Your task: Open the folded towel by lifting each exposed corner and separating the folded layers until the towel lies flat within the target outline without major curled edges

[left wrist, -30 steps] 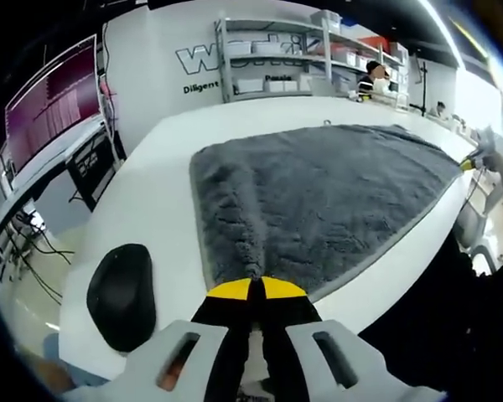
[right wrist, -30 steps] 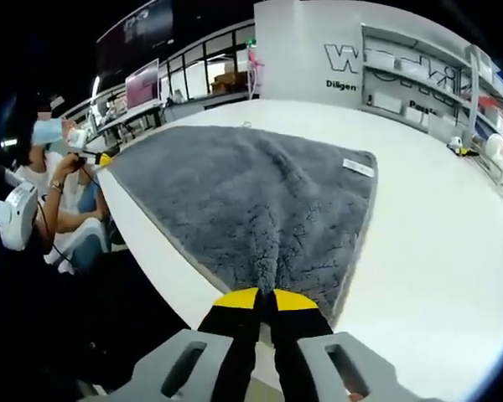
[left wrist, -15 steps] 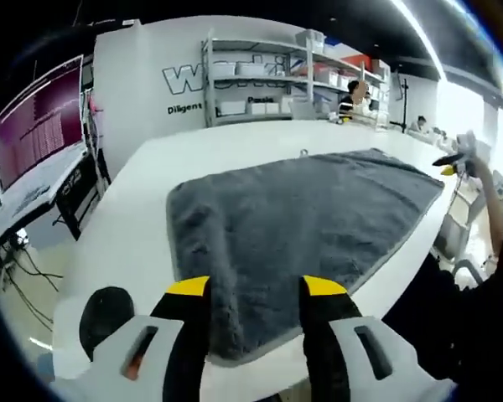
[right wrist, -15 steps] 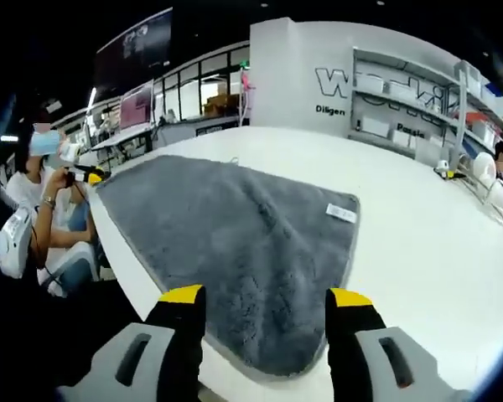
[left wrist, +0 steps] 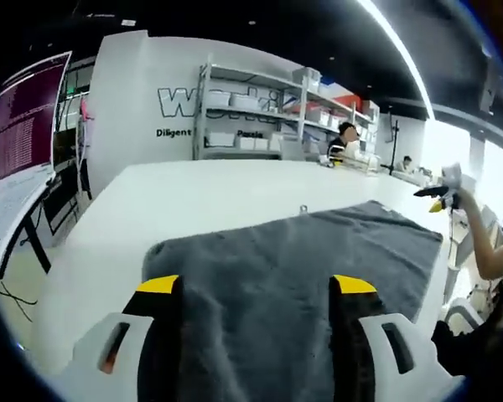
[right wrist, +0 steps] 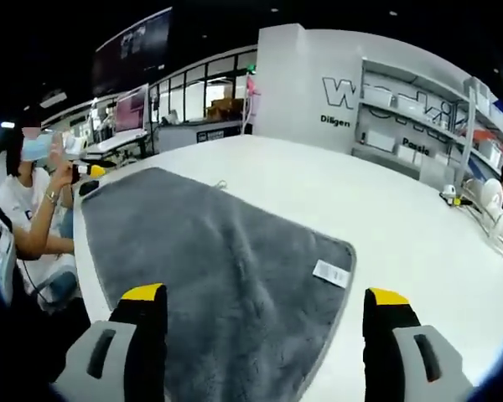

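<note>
left claw (left wrist: 256,289): I'm holding it wide open, gripping nothing, above the grey towel (left wrist: 293,268)
right claw (right wrist: 264,297): hovering wide open, empty
towel: lying flat on white worktop (right wrist: 402,218), white label (right wrist: 330,272) facing up

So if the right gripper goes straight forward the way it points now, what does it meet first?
Most likely the grey towel: the open right gripper points over its near part, close to the white label. Past it lies bare white table. Height above the towel is unclear.

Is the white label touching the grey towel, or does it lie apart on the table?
Touching. In the right gripper view the white label lies on the grey towel, just inside its corner, with grey pile around it and no white table between them.
</note>
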Motion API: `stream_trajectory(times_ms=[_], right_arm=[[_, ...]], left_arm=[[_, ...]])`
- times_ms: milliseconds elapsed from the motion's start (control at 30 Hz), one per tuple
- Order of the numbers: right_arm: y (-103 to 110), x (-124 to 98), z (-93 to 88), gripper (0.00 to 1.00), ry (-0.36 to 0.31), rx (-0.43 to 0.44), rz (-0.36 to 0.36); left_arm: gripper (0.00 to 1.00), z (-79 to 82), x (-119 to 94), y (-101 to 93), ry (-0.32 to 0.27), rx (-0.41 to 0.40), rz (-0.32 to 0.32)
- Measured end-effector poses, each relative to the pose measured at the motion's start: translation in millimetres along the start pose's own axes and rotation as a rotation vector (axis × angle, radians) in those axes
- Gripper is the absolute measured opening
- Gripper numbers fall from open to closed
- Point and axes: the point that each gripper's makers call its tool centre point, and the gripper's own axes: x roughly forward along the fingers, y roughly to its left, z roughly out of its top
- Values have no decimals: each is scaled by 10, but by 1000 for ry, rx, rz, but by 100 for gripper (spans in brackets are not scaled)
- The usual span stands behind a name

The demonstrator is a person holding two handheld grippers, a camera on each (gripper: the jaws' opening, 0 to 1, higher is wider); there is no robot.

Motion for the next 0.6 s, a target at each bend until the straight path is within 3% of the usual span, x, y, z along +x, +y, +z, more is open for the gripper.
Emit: stream_trajectory(times_ms=[367, 467, 600], right_arm=[[-515, 371, 230, 95, 25, 37, -74], [-655, 498, 317, 81, 14, 27, -92], [-820, 682, 319, 59, 33, 15, -126]], left_arm=[[70, 172, 528, 436, 68, 45, 72], [66, 151, 670, 555, 83, 40, 88], [50, 126, 827, 744, 93, 25, 120]])
